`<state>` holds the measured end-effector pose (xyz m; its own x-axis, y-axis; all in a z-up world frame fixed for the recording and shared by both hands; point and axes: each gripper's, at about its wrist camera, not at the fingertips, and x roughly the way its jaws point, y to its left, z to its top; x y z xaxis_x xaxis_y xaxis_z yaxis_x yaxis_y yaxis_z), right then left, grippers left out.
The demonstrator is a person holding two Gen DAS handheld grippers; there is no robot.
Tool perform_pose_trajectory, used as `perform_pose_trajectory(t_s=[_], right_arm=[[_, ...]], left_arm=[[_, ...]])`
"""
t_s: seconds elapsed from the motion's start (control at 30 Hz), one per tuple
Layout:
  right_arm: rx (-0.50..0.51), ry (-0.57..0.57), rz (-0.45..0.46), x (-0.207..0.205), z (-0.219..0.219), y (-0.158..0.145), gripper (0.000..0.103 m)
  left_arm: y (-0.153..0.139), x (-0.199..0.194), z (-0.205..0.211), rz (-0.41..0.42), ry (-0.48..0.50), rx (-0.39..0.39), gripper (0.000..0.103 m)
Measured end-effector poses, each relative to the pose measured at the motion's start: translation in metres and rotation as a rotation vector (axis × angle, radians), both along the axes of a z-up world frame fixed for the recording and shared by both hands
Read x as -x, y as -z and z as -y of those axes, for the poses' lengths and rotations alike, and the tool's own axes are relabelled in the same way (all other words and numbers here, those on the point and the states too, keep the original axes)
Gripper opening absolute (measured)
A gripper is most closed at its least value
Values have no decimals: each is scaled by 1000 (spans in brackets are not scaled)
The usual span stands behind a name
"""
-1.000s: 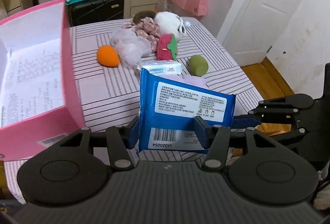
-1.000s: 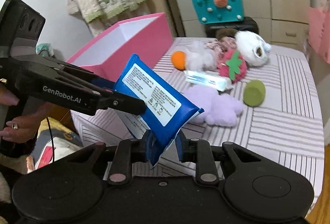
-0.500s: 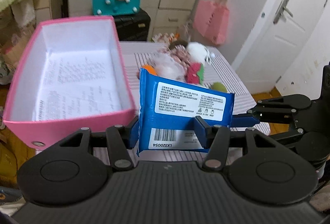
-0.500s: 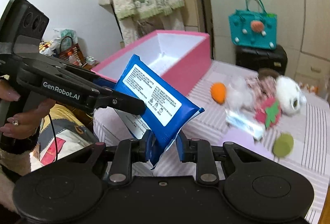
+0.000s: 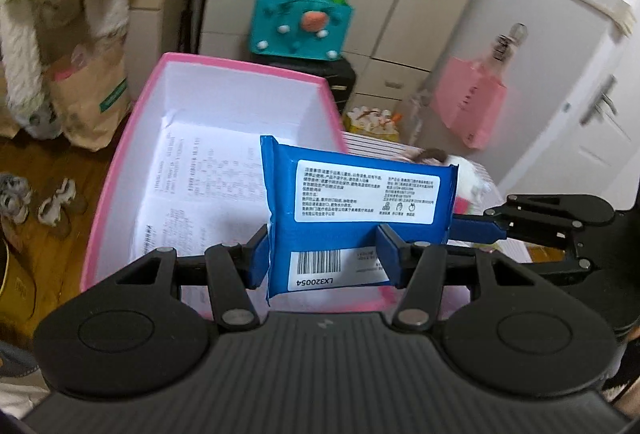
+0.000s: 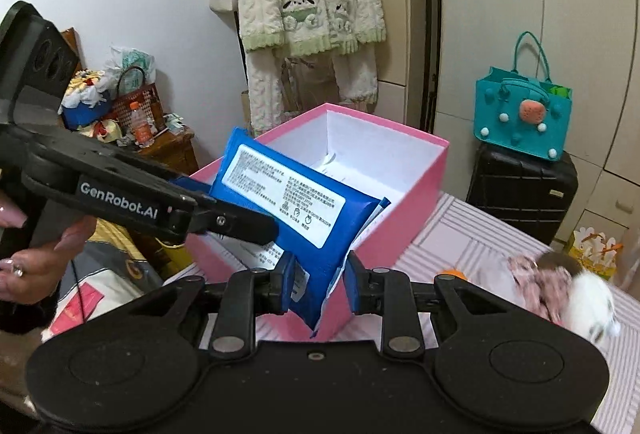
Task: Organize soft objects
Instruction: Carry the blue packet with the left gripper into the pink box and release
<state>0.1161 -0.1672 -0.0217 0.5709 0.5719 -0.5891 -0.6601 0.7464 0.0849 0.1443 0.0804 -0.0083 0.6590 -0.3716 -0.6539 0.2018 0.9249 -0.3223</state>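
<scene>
A blue wipes pack (image 5: 356, 210) with a white label stands upright between the pads of my left gripper (image 5: 322, 256), which is shut on its lower part. My right gripper (image 6: 320, 282) clamps the pack's (image 6: 288, 202) other end, its jaws narrow; from the left wrist view it (image 5: 480, 226) reaches in from the right. The left gripper (image 6: 224, 206) comes in from the left in the right wrist view. The pack hangs over the near end of an open pink box (image 5: 248, 64) with a printed paper on its white floor. The box (image 6: 400, 210) stands on the striped table.
A white plush (image 6: 588, 294), a pink patterned toy (image 6: 536, 274) and an orange ball (image 6: 452, 276) lie on the striped table (image 6: 472, 234) to the right. A teal bag (image 6: 520, 114) sits on a black suitcase (image 6: 520, 190) behind. A person's hand (image 6: 28, 266) grips the left handle.
Both grippers carried the pack leftward and upward, away from the toys on the table, until it hangs over the pink box. The grip on the pack looks the same.
</scene>
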Motion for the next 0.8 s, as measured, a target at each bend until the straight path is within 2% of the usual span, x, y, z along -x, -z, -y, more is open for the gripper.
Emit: perform_pose_trajectory(t_s=[0.3, 0.5, 0.67, 0.73, 0.8], right_arm=[[61, 3, -10, -79, -50, 9, 32], [116, 8, -93, -138, -68, 24, 32], [166, 22, -106, -157, -80, 39, 32], [183, 19, -111, -162, -84, 42, 32], [211, 23, -85, -162, -87, 43, 33]], left_arm=[[19, -86, -30, -80, -64, 1, 54], [44, -133, -31, -182, -75, -20, 53], [52, -145, -24, -189, -99, -72, 53], [52, -144, -22, -168, -105, -90, 53], [52, -141, -20, -146, -121, -124, 59]])
